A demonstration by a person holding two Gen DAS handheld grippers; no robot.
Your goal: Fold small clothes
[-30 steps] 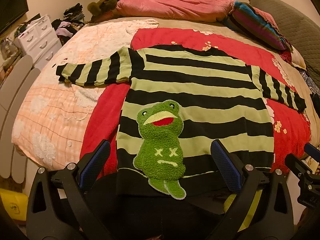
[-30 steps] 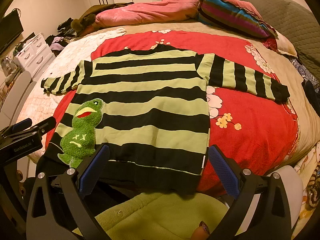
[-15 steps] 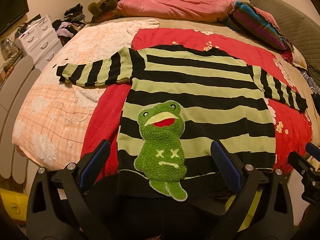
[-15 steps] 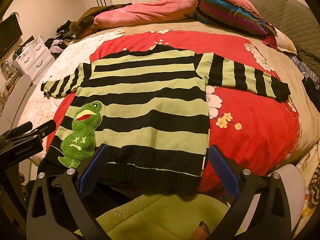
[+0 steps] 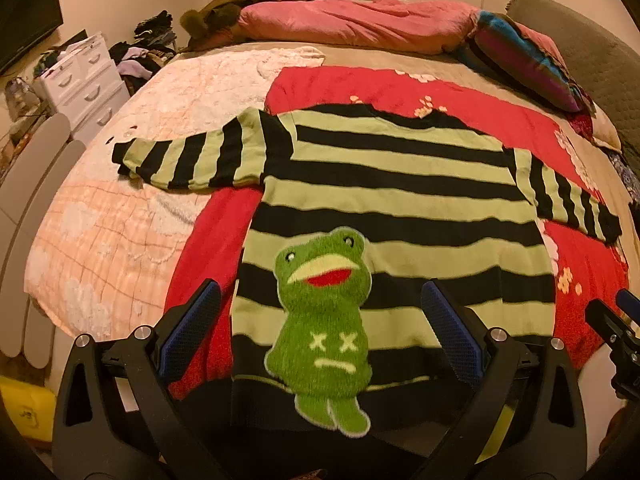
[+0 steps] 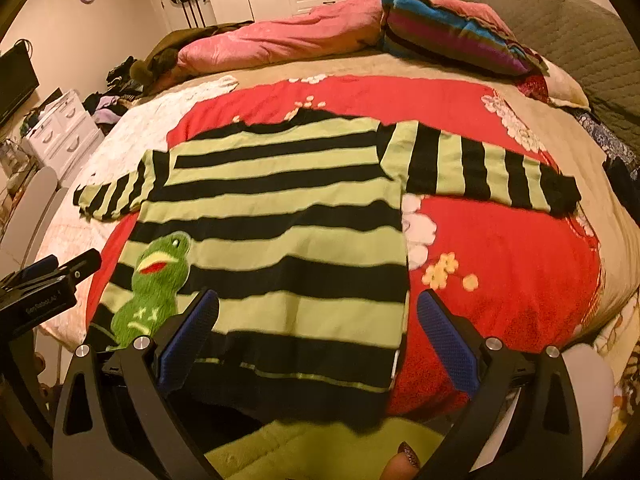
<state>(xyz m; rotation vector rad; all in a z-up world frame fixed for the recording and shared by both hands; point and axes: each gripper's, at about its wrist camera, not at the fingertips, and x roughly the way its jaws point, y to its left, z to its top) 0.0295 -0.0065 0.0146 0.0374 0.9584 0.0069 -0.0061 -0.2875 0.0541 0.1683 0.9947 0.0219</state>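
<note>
Above the hem of the green-and-black striped knit sweater [image 5: 392, 200], both grippers, left [image 5: 320, 320] and right [image 6: 318, 322], are being held wide apart, gripping nothing.

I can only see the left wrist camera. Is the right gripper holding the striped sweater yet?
Observer: No. The right gripper is open, with nothing between its fingers.
Operator: Where is it aimed?
Observer: At the hem of the sweater, near the side seam away from the frog patch.
Operator: Anything else there?
Observer: A small white tag sticks out low on that seam.
</note>
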